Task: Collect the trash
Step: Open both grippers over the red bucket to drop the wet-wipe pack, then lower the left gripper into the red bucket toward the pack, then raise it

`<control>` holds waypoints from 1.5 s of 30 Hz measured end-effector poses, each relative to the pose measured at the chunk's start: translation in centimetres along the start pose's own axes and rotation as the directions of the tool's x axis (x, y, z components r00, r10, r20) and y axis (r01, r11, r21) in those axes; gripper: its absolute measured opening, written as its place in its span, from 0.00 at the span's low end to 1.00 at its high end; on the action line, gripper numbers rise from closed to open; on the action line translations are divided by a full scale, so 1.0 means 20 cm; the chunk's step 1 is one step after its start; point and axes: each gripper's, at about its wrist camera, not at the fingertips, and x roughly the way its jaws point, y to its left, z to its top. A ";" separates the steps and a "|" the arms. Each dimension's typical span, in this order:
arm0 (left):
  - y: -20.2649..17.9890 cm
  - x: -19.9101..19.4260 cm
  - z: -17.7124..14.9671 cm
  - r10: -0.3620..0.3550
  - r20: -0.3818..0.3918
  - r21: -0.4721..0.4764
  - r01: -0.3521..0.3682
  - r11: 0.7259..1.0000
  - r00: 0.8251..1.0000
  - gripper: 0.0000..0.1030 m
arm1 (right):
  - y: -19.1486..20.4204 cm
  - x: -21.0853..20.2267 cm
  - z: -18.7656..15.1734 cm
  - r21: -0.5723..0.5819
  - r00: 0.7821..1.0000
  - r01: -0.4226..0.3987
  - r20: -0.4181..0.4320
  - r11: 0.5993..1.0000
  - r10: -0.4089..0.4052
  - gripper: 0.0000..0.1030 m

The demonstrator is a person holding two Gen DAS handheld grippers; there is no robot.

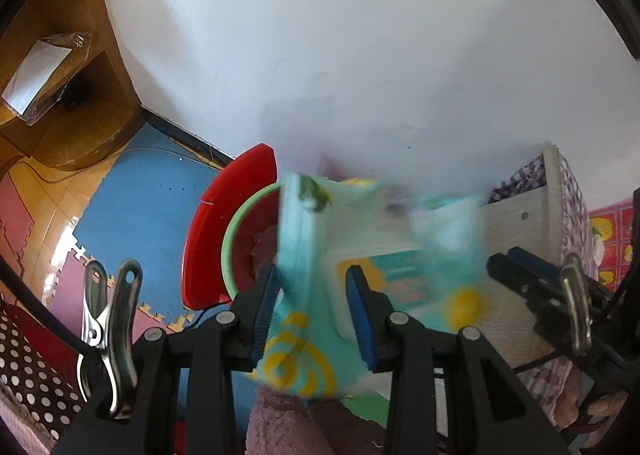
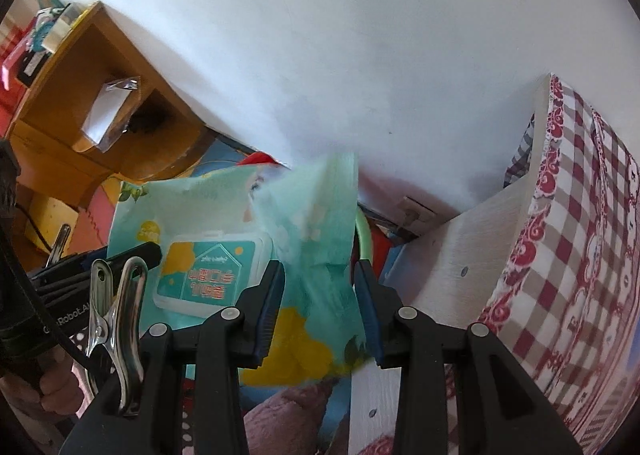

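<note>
Wet-wipe packet (image 1: pixel 360 275), teal and yellow, hangs between both tools above a red bin (image 1: pixel 224 231); the left hand-held gripper (image 1: pixel 314 319) pinches one end. The right hand-held gripper (image 2: pixel 320 315) clamps the other end, beside the bed (image 2: pixel 568 255).

Home bedroom (checkered bedding (image 2: pixel 580 255), foam mats (image 1: pixel 152 207))

Wooden shelf (image 2: pixel 80 127) in the corner with a white pack (image 2: pixel 106 115) in its cubby, foam mats (image 1: pixel 148 191) on the floor, checkered cloth (image 2: pixel 580 255) over a pale board (image 2: pixel 472 255) against the wall.
</note>
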 end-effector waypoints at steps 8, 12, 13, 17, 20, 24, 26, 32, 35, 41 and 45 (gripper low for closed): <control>0.03 0.09 0.02 0.016 -0.026 -0.015 -0.016 1.000 1.000 0.36 | 0.01 0.02 0.03 0.018 1.000 -0.004 -0.003 1.000 0.004 0.37; 0.01 0.11 0.02 0.020 -0.040 0.001 -0.020 1.000 0.999 0.36 | 0.02 0.01 0.01 0.021 1.000 -0.020 -0.005 1.000 0.020 0.37; 0.00 0.12 0.02 0.020 -0.044 0.004 -0.020 1.000 0.999 0.36 | 0.02 0.01 0.00 0.027 1.000 -0.023 -0.004 0.999 0.023 0.37; -0.03 0.17 0.01 0.023 -0.061 0.031 -0.021 0.999 0.998 0.36 | 0.00 -0.05 -0.03 0.050 0.999 -0.045 0.008 0.998 0.044 0.37; -0.05 0.21 -0.01 0.027 -0.077 0.049 -0.023 0.999 0.997 0.36 | -0.01 -0.11 -0.06 0.069 0.998 -0.065 0.025 0.995 0.064 0.37; -0.08 0.26 -0.02 0.027 -0.101 0.069 -0.020 0.997 0.995 0.36 | -0.02 -0.16 -0.10 0.100 0.996 -0.080 0.039 0.992 0.076 0.37; -0.09 0.31 -0.02 0.028 -0.115 0.086 -0.018 0.996 0.993 0.36 | -0.03 -0.19 -0.12 0.121 0.996 -0.085 0.052 0.989 0.079 0.37; -0.12 0.56 -0.03 0.051 -0.174 0.111 -0.032 0.993 0.983 0.36 | -0.10 -0.26 -0.19 0.182 0.993 -0.103 0.075 0.978 0.091 0.37; -0.13 0.72 -0.05 0.082 -0.203 0.130 -0.056 0.990 0.976 0.36 | -0.13 -0.28 -0.21 0.195 0.992 -0.107 0.086 0.975 0.092 0.37; -0.10 1.03 -0.08 0.125 -0.280 0.135 -0.090 0.987 0.952 0.36 | -0.18 -0.30 -0.23 0.215 0.990 -0.126 0.095 0.968 0.107 0.37; -0.08 1.23 -0.10 0.187 -0.329 0.151 -0.144 0.978 0.926 0.36 | -0.20 -0.33 -0.25 0.217 0.987 -0.145 0.107 0.965 0.124 0.37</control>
